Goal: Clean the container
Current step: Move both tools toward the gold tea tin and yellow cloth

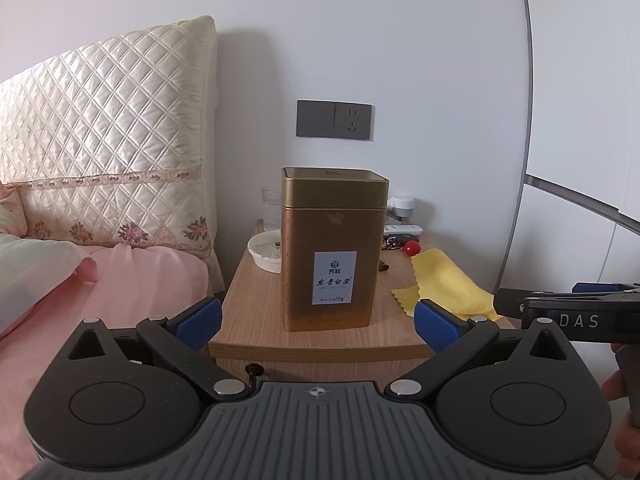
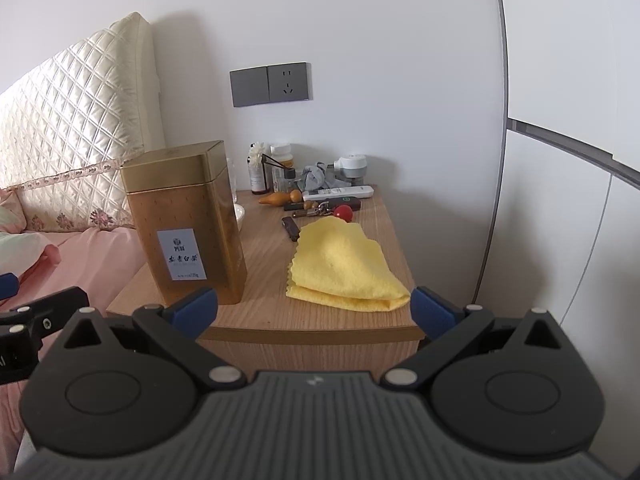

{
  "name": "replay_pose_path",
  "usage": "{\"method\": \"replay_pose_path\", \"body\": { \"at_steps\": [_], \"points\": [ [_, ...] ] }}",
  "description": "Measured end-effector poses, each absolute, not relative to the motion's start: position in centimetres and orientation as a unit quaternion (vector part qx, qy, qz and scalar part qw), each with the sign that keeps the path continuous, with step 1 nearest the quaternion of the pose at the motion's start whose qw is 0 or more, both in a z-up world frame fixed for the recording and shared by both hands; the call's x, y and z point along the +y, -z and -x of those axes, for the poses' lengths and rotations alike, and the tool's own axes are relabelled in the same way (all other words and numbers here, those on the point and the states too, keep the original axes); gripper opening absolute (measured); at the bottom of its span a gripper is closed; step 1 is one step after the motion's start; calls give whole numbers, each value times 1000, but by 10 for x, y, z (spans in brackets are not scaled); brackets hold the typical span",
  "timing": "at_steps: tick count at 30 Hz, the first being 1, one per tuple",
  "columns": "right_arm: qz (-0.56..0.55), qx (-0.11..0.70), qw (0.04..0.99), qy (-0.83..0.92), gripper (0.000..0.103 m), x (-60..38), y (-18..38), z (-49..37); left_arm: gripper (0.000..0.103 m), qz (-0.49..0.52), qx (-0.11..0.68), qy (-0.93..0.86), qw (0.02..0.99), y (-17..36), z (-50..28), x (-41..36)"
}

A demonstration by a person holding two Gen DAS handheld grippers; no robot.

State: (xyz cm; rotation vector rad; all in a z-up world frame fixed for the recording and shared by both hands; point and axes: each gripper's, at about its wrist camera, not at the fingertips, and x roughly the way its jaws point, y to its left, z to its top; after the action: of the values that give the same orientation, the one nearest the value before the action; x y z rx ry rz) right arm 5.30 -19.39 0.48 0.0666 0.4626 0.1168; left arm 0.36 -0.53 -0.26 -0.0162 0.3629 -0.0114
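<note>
Square gold tea tin [image 1: 334, 248], lid on, upright near the wood nightstand [image 2: 264, 316] front edge. Folded nubby yellow cloth [image 2: 344, 268] at its 3 o'clock, bare wood between. Left gripper [image 1: 318, 320] and right gripper [image 2: 314, 308] both spread wide, empty.

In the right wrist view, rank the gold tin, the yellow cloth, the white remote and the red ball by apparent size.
1. gold tin
2. yellow cloth, close behind in area
3. white remote
4. red ball
The remote and ball sit farther back, so they look smaller than they are.
</note>
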Motion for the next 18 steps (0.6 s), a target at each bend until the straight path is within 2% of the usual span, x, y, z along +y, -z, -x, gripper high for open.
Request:
{"method": "replay_pose_path", "body": {
  "at_steps": [18],
  "points": [
    [-42, 225, 972, -55, 103, -202, -1, -54, 103, 0, 183, 8, 983, 8, -2, -16]
  ]
}}
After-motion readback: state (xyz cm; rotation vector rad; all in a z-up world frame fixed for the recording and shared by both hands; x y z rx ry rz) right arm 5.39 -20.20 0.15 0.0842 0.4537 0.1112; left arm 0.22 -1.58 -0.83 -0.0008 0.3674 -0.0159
